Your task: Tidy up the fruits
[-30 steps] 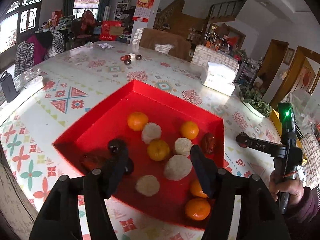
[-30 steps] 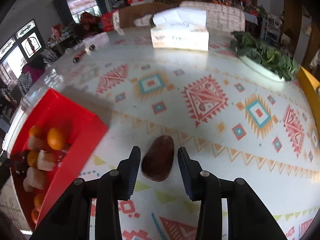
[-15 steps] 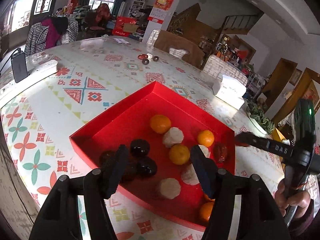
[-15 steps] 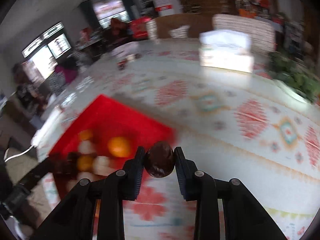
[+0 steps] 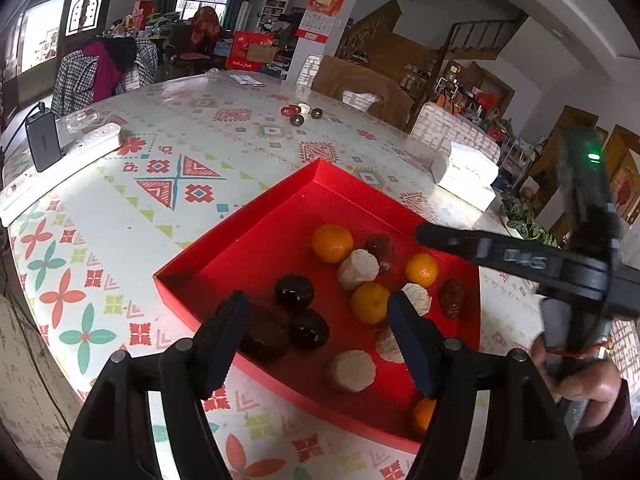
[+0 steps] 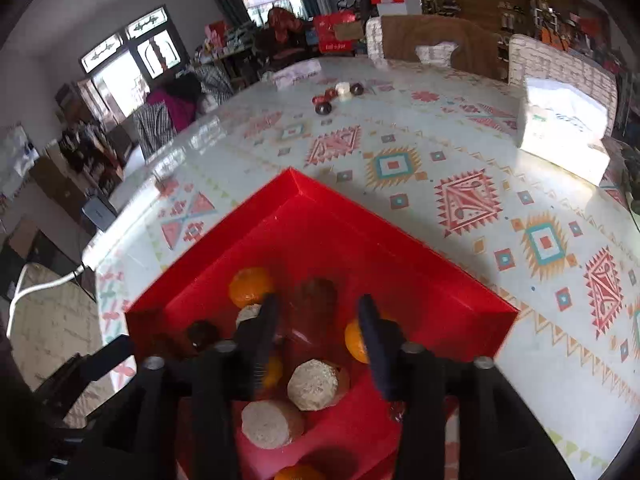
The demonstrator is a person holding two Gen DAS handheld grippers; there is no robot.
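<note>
The left gripper (image 5: 318, 320) hangs over the near edge of the red tray (image 5: 256, 232), jaws spread wide and gripping nothing. Just ahead of its left finger lie three dark fruits (image 5: 294, 292) bunched together in the near-left part of the tray. Between the fingers and farther out sit an orange (image 5: 370, 302) and a pale peeled fruit (image 5: 358, 269), with another orange (image 5: 333, 243) beyond them. Near the right finger a white fruit (image 5: 351, 370) rests low in the tray, and a brown date (image 5: 451, 297) lies to the right by the far wall. The right gripper (image 5: 424, 234) reaches in from the right above the tray, held by a hand (image 5: 576, 380)

In the right wrist view, the right gripper (image 6: 318, 322) is over the tray (image 6: 400, 256), jaws apart, empty. A dark brown fruit (image 6: 318, 294) sits in the tray just ahead, between the fingers and clear of both. An orange (image 6: 250, 286) lies ahead to the left, another orange (image 6: 354, 340) is partly hidden by the right finger, and two pale fruits (image 6: 316, 384) lie below, close to the camera. Far out on the patterned bench (image 6: 460, 184) are a few small loose fruits (image 6: 336, 96), and off to the right a white tissue box (image 6: 560, 136)
</note>
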